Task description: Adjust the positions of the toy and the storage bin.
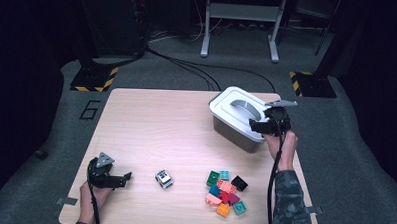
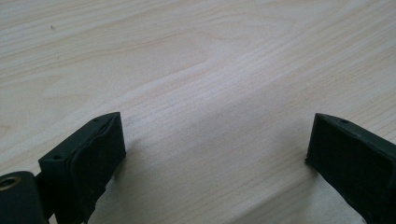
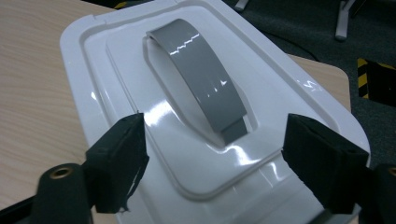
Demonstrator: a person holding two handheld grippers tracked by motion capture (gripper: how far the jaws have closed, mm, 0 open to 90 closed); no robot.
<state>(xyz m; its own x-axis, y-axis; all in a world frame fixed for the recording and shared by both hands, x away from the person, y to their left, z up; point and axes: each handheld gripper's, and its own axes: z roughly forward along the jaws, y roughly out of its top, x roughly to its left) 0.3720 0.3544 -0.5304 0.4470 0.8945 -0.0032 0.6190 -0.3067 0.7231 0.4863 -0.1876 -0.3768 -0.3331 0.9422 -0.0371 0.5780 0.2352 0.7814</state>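
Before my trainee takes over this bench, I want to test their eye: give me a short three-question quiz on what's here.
1. True or false: the lid sits on the grey bin.
2. The right gripper is poised over the lid's: A) grey handle B) corner C) underside?
3. What lies between the left gripper and the pile of coloured bricks?

Key: 1 true; 2 A; 3 a small grey-and-white block.

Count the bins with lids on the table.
1: a grey bin with a white lid at the table's far right, under the right gripper.
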